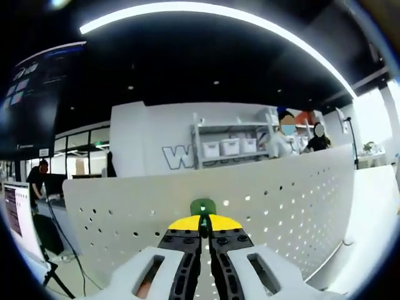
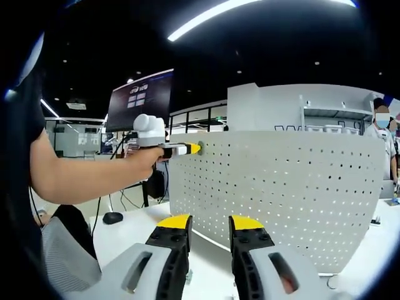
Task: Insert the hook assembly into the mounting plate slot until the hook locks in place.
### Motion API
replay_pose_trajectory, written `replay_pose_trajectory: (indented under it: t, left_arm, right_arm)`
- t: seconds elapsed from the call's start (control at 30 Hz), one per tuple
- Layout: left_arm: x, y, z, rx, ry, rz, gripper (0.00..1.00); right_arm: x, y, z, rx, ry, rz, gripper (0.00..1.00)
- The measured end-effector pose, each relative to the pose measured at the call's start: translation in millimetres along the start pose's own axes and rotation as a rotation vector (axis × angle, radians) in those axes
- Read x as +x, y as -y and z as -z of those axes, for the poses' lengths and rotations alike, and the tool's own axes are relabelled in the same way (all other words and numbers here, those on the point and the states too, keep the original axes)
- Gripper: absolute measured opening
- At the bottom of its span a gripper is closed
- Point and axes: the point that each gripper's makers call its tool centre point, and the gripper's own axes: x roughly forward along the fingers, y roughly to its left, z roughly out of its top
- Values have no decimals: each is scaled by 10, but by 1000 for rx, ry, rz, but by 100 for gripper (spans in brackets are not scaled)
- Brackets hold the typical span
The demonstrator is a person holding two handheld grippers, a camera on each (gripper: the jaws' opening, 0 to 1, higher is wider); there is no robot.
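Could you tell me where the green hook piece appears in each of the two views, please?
Left gripper view: the green hook sits low at centre, pinched at the left tool's yellow tips, against the white pegboard.
Right gripper view: it is a small green spot left of centre, at the pegboard's top left corner.
Shared landmark: the pegboard.

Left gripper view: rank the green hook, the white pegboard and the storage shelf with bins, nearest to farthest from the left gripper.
1. Green hook: at the tips of the left gripper, shut on it.
2. White pegboard: directly behind the hook, across the view.
3. Storage shelf: beyond the pegboard's top edge, against the far wall.
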Motion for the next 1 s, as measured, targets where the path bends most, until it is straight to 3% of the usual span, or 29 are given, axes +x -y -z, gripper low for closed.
replay_pose_trajectory:
  t: [0.23,0.37,0.53,0.7,0.8,1.0]
  left_arm:
    - [12,2,19,14,5,-13,3]
    - [19,19,16,61,11,-38,3]
    - [33,38,19,215,8,-69,3]
    - [42,38,22,249,10,-72,4]
    - [49,52,36,336,9,-83,4]
    - [27,40,25,314,19,-80,4]
  right_arm:
    - [12,-13,2,2,-3,-3,22]
    - [9,-9,1,3,-4,0,22]
    - [-3,-6,9,3,-8,3,22]
    - [-16,29,16,10,-9,13,22]
    - [-8,23,16,10,-9,11,22]
    - [3,-1,8,7,-8,3,22]
